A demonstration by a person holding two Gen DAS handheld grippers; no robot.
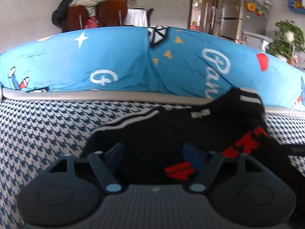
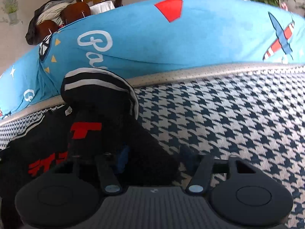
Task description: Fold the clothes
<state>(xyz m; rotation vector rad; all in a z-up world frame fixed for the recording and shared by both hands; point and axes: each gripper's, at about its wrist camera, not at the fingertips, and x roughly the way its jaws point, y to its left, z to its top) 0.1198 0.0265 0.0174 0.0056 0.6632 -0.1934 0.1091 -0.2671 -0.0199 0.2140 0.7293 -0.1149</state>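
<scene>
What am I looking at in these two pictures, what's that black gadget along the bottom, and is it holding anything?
Each picture comes from a camera mounted on a hand-held two-finger gripper, looking forward along its fingers; a person carries one in each hand. The black shape along the bottom is the gripper's own body.

The left gripper hangs over a black garment with red lettering and white stripes. Its jaws stand apart and do not look closed on the cloth.

The right gripper sees the same garment from the other side, one striped end bunched up. Its jaws are apart too; whether they pinch cloth is unclear.

The garment lies on a houndstooth-patterned cushion, in front of a blue printed cover.
</scene>
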